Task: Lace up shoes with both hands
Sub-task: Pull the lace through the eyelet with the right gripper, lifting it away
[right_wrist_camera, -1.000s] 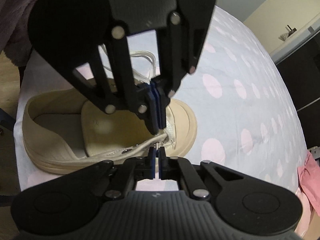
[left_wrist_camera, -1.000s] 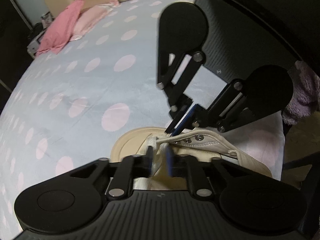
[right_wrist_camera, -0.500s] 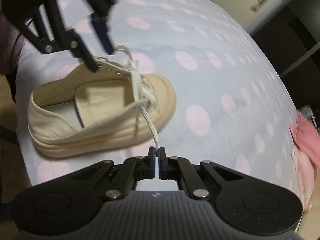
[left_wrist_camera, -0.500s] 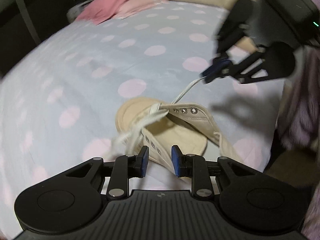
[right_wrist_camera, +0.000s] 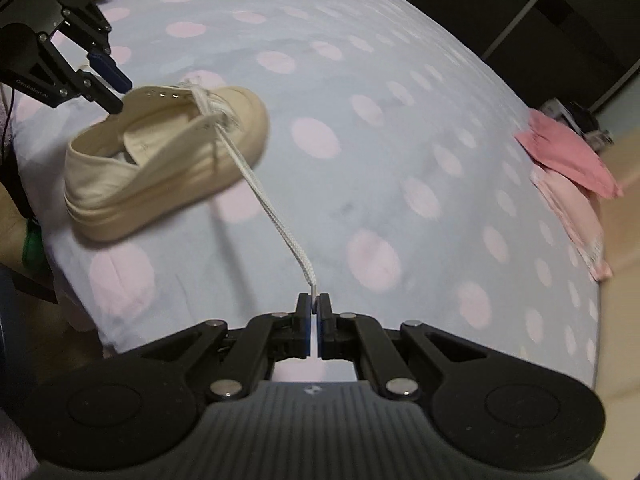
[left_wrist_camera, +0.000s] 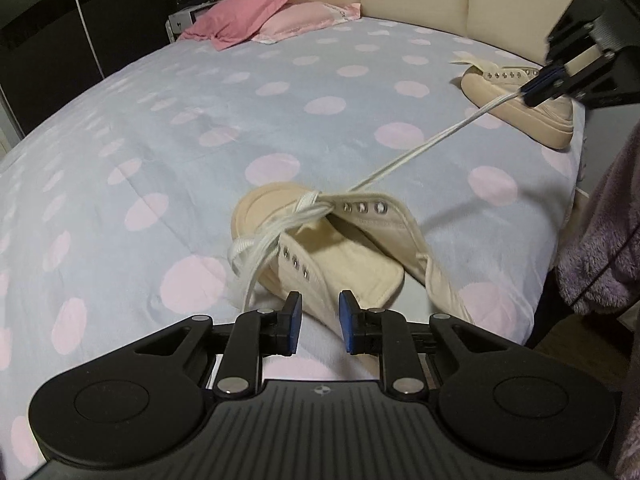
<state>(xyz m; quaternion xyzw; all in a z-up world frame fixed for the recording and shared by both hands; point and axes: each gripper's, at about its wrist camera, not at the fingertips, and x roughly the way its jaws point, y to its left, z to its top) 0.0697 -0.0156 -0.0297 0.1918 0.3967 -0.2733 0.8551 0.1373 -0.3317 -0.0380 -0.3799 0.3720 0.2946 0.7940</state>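
In the left wrist view, the left gripper (left_wrist_camera: 319, 320) hangs low over the heel end of the cream shoe (left_wrist_camera: 320, 236), its blue-padded jaws spread apart with nothing between them. The shoe lies on the dotted bedspread (left_wrist_camera: 160, 128), toe pointing away from the camera, tongue laid open. A white lace (left_wrist_camera: 420, 150) leaves the eyelets nearest the toe and runs taut up and to the right of the shoe, to where the right gripper (left_wrist_camera: 538, 86) pinches its far end. A looser stretch of lace droops over the shoe's left side. Beyond the right gripper sits a second shoe (left_wrist_camera: 516, 96), well apart from the first. Far behind the shoe lie pink pillows (left_wrist_camera: 280, 16). In the right wrist view, the right gripper (right_wrist_camera: 315, 306) points toward the shoe (right_wrist_camera: 160, 160) from well away, its jaws clamped on the lace tip (right_wrist_camera: 313, 288); the lace rises straight to the toe-end eyelets. The left gripper (right_wrist_camera: 110, 84) hovers at the shoe's far side, its jaws parted, holding nothing.
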